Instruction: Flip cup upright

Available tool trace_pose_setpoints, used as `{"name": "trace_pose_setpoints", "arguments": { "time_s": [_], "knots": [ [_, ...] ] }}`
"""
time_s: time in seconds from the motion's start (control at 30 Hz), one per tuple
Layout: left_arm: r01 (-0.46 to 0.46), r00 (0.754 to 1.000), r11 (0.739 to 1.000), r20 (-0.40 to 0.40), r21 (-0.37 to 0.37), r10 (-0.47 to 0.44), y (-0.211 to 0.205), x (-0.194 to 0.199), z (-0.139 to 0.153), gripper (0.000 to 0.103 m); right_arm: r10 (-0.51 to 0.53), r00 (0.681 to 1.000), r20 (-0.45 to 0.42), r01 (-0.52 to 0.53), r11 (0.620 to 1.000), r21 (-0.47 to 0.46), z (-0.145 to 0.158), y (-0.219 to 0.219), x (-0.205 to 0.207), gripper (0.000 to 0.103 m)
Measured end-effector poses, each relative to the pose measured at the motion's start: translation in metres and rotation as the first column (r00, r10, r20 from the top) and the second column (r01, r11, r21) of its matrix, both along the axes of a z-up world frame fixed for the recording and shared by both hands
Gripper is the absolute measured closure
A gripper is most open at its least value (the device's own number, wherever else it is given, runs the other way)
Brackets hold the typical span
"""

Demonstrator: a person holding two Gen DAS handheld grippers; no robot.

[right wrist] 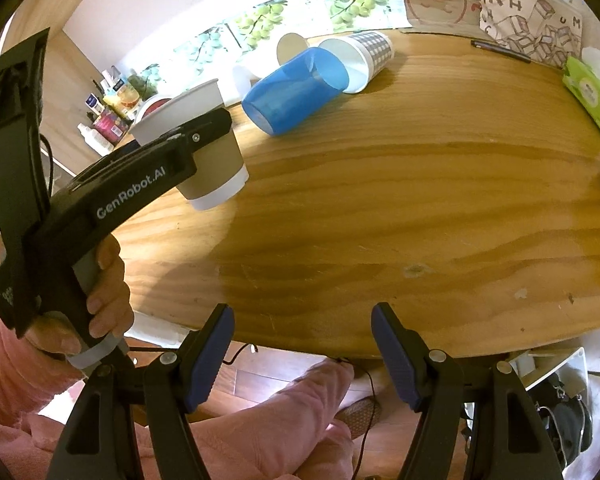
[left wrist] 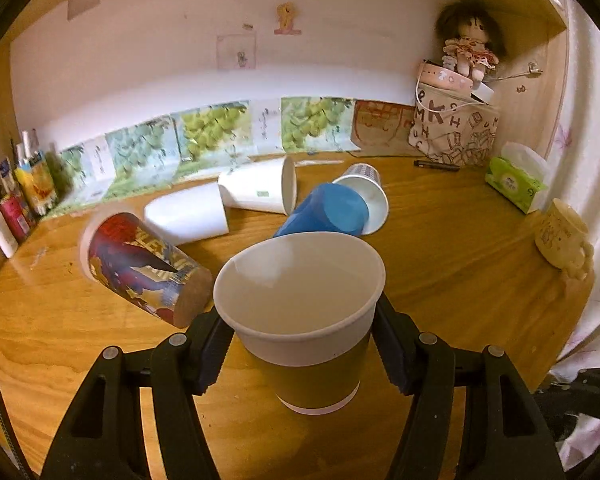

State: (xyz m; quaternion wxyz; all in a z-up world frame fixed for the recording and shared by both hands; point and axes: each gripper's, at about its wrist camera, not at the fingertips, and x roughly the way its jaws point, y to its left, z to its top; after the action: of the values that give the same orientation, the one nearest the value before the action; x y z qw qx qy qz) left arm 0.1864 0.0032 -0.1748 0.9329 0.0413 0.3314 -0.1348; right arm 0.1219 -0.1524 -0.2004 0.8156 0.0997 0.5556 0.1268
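Note:
My left gripper [left wrist: 304, 324] is shut on a paper cup with a brown sleeve [left wrist: 304, 320], mouth up and almost upright, held a little above the wooden table [left wrist: 440, 264]. The same cup [right wrist: 204, 148] shows in the right wrist view, tilted slightly, gripped by the left gripper [right wrist: 208, 126]. My right gripper [right wrist: 302, 336] is open and empty at the table's near edge. A blue cup [left wrist: 328, 210] [right wrist: 296, 90], a comic-print cup [left wrist: 140, 266], a checked paper cup [left wrist: 364, 190] [right wrist: 360, 58] and two white cups [left wrist: 260, 190] [left wrist: 188, 214] lie on their sides behind.
A letter-print bag [left wrist: 456, 130] with a doll [left wrist: 470, 44] stands at the back right, a pen [left wrist: 436, 165] before it. A tissue pack [left wrist: 514, 184] and a cream mug [left wrist: 564, 240] sit at the right. Bottles [left wrist: 12, 208] line the left edge.

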Motion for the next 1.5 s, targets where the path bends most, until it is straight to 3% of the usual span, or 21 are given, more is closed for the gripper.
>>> {"name": "trace_pose_setpoints", "arguments": {
  "time_s": [0.23,0.8,1.33,1.5],
  "knots": [
    [-0.023,0.999,0.999,0.041,0.041,0.021,-0.002,-0.008,-0.008,0.034,-0.019,1.0,-0.002,0.019,1.0,0.0,0.0,-0.006,-0.002,0.031],
    [-0.04,0.999,0.997,0.036,0.068,0.038,0.002,-0.022,-0.027,0.031,-0.048,0.999,-0.022,0.048,0.999,-0.018,-0.009,-0.015,-0.017,0.031],
    [0.022,0.999,0.992,-0.052,0.126,-0.015,-0.006,-0.033,-0.04,0.031,-0.048,0.999,-0.008,0.047,0.999,-0.027,-0.005,-0.018,-0.03,0.031],
    [0.034,0.995,0.987,-0.099,0.159,-0.019,-0.008,-0.04,-0.045,0.029,-0.055,0.998,0.006,0.056,0.998,-0.029,-0.001,-0.019,-0.034,0.027]
  ]
}}
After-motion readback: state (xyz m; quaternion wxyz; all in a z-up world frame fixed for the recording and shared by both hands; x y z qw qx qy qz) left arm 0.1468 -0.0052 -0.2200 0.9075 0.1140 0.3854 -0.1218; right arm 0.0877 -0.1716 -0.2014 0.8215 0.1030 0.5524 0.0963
